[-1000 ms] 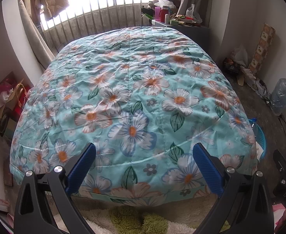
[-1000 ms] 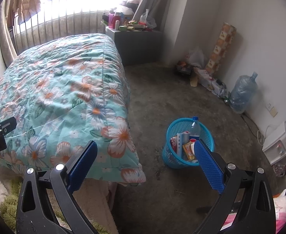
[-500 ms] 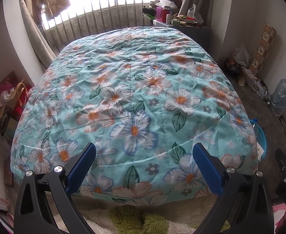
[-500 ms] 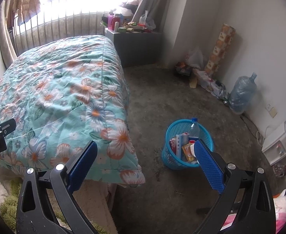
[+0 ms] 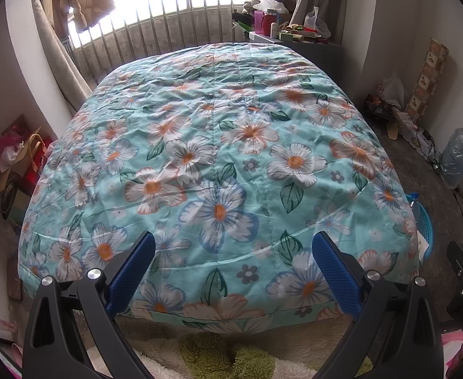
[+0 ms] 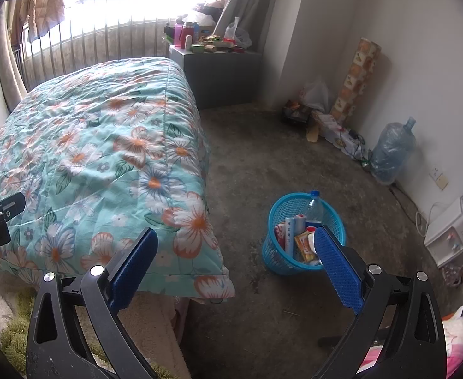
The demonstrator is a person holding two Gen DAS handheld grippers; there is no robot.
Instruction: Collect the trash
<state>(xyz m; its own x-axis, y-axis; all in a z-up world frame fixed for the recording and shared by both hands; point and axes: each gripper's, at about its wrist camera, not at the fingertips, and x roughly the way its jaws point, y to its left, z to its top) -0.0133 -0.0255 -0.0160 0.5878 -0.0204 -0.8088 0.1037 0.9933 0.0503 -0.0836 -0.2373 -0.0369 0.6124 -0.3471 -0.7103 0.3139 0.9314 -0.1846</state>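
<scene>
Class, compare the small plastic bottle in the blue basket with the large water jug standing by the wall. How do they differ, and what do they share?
The small bottle stands inside the blue basket among wrappers; the large jug stands alone on the floor against the wall. The bottle is slim and clear; the jug is far bulkier, blue-tinted and dented-looking. Both are upright plastic with blue tops.

Left wrist view looks from the foot of the bed along the floral quilt (image 5: pixel 218 158) toward the barred window. Right wrist view faces right of it, over the floor and blue basket (image 6: pixel 304 230) (both show quilt and basket).
</scene>
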